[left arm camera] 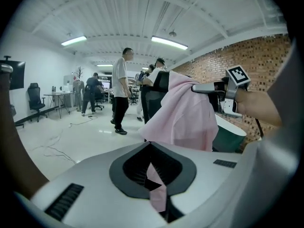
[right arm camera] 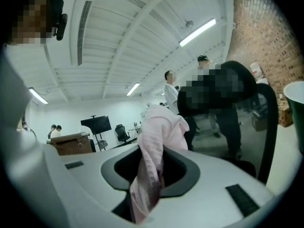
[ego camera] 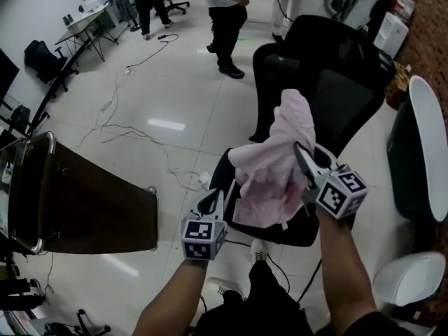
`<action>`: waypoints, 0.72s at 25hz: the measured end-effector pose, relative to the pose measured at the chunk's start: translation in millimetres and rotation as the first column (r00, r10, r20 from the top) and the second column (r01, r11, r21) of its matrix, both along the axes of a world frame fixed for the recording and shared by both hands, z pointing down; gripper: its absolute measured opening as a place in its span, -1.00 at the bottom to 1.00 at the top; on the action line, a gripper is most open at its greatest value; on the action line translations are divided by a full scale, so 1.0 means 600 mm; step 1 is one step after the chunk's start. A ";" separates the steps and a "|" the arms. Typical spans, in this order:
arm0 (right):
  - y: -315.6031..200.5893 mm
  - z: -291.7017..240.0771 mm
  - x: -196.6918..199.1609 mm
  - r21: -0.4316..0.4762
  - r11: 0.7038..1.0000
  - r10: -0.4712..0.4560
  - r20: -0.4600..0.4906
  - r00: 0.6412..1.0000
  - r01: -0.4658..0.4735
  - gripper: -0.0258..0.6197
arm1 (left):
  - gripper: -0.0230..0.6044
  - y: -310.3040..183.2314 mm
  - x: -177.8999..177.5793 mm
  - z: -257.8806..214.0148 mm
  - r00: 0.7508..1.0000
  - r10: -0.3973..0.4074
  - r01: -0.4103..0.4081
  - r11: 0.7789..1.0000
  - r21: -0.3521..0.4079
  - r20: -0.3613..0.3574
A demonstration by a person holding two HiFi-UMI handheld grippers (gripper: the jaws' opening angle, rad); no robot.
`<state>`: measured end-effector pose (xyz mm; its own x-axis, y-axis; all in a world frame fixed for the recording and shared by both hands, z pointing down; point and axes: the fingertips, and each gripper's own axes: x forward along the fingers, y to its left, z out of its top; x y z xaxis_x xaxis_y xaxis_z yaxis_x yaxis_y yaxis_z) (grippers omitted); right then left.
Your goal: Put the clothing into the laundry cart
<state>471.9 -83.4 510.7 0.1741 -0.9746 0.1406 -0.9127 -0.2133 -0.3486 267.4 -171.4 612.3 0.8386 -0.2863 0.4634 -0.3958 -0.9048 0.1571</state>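
Office floor (ego camera: 175, 82) below — left tongs (ego camera: 213, 200), right tongs (ego camera: 302, 161) both clench pink garment (ego camera: 269, 173) — chair (ego camera: 336, 89) seat half-hidden.

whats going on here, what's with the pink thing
A person is holding a pink garment up over a black office chair with two handheld tools. The right tool is clamped on a bunch of the fabric high up, and the left tool pinches a lower edge. The laundry cart stands off to the person's left, and the garment is not in it yet.
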 end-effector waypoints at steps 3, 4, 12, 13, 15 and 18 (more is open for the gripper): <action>-0.002 -0.068 -0.031 0.019 1.000 -0.017 -0.030 0.999 0.018 -0.57 | -0.93 -0.016 -0.036 -0.072 1.000 -0.015 0.017 0.998 0.066 -0.025; -0.004 -0.089 -0.041 0.024 0.999 -0.021 -0.043 0.999 0.022 -0.57 | -0.93 -0.021 -0.050 -0.093 0.999 -0.028 0.031 0.997 0.077 -0.037; -0.039 -0.283 -0.139 0.118 0.987 -0.096 -0.121 0.988 0.110 -0.57 | -0.93 -0.060 -0.189 -0.239 0.982 -0.140 0.158 0.977 0.146 -0.128; -0.046 -0.308 -0.155 0.133 0.983 -0.108 -0.133 0.985 0.125 -0.57 | -0.93 -0.065 -0.208 -0.252 0.980 -0.148 0.168 0.973 0.160 -0.130; -0.066 -0.356 -0.194 0.157 0.974 -0.140 -0.161 0.977 0.166 -0.57 | -0.93 -0.076 -0.251 -0.275 0.978 -0.166 0.188 0.963 0.191 -0.127; -0.097 -0.417 -0.255 0.198 0.951 -0.203 -0.187 0.961 0.239 -0.57 | -0.93 -0.092 -0.314 -0.312 0.970 -0.197 0.226 0.947 0.228 -0.142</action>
